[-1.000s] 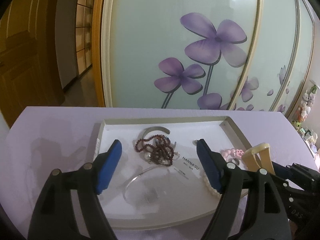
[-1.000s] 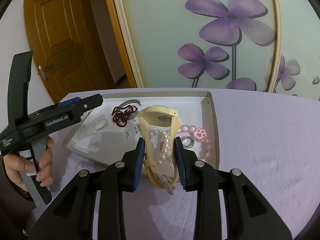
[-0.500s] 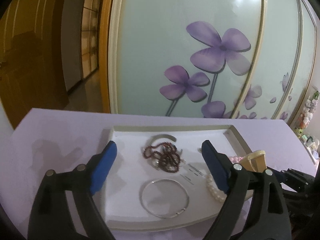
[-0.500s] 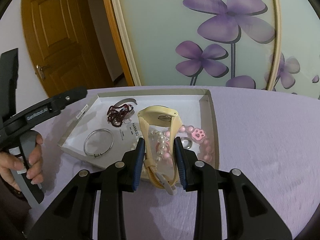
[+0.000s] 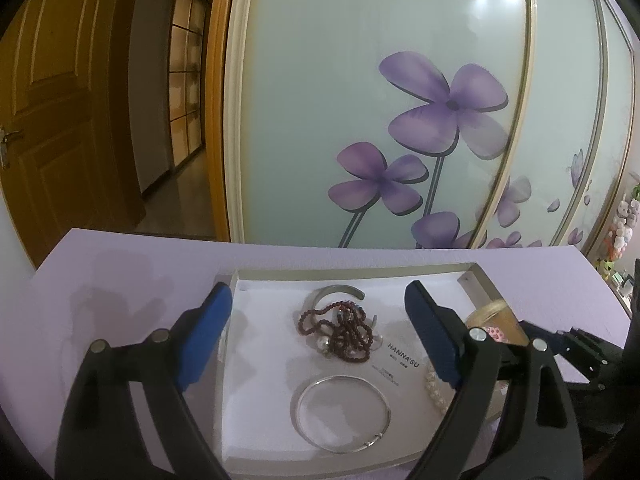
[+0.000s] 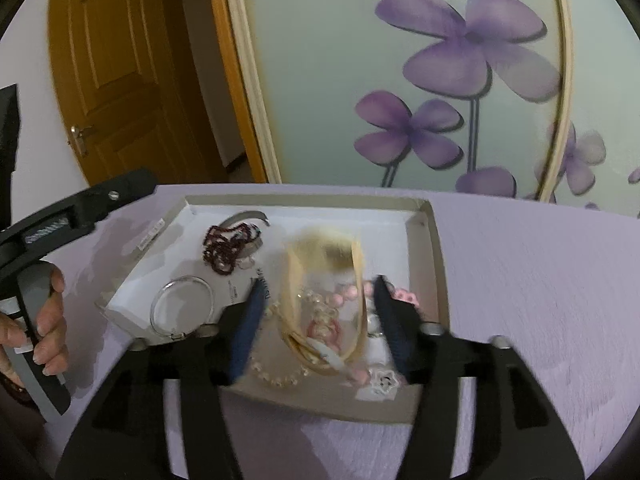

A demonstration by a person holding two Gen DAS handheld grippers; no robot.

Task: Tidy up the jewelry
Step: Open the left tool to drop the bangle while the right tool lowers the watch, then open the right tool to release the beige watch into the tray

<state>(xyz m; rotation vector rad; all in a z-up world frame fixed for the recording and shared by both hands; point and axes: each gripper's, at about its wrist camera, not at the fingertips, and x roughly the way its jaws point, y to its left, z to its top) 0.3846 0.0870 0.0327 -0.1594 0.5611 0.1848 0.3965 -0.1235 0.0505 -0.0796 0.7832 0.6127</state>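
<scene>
Shallow white-lined tray (image 5: pixel 476 276) sits on a lilac tabletop (image 5: pixel 120 264), in front of a frosted sliding door with purple flowers (image 5: pixel 440 120). Left gripper (image 5: pixel 320 338) hovers over the tray with its blue pads spread wide, nothing between them. Inside that gap, from the left wrist view: a tangled dark red bead strand (image 5: pixel 340 332) near centre, a grey open cuff (image 5: pixel 336 292) just behind it at 12 o'clock, touching or overlapping the beads, a thin silver bangle (image 5: pixel 342 414) lying flat at 6 o'clock, a white card printed HANNA'SU (image 5: pixel 402 360) at 3 o'clock of the beads. Pearl strand (image 5: pixel 434 390) lies at 4 o'clock by the left gripper's right pad. Right gripper (image 6: pixel 318 320) is over the tray's right half, jaws apart, straddling a cream band (image 6: pixel 320 276), a loop standing up on edge; frame is motion-blurred, pads look clear of the band's sides, so contact cannot be told for certain. Pink bead bracelet (image 6: pixel 344 300) and pearls lie under and around the band, a pink paw charm (image 6: pixel 406 296) at 3 o'clock just past the right pad. A hand (image 6: pixel 48 320) at 9 o'clock of the right wrist view grips the left tool's handle. Wooden door (image 6: pixel 112 80) stands at 10 o'clock.
</scene>
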